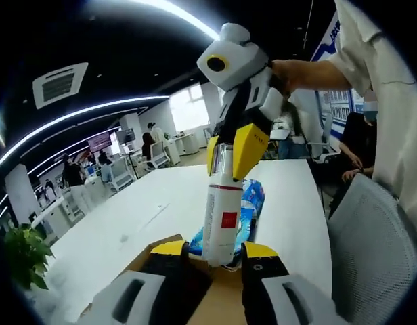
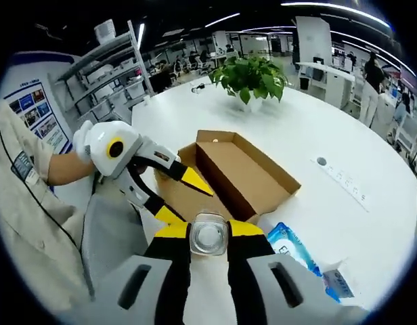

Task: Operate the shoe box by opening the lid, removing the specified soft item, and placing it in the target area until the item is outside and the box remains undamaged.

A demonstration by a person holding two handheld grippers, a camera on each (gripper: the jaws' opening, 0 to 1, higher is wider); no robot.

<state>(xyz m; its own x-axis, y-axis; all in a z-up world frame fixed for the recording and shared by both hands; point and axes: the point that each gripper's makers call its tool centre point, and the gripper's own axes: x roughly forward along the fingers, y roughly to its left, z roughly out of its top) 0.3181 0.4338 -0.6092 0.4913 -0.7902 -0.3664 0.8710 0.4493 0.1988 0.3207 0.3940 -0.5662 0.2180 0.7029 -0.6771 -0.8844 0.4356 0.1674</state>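
Matt brown cardboard shoe box [image 2: 246, 172]; glossy white plastic bottle [image 1: 221, 217]; smooth table [image 2: 344, 135].

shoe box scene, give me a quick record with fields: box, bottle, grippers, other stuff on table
box: cardboard shoe box open on the white table
bottle: white bottle with red label, held upright above the box
right gripper: shut on the bottle's top
left gripper: open, over the box
other: blue packet beside the box, potted plant beyond it
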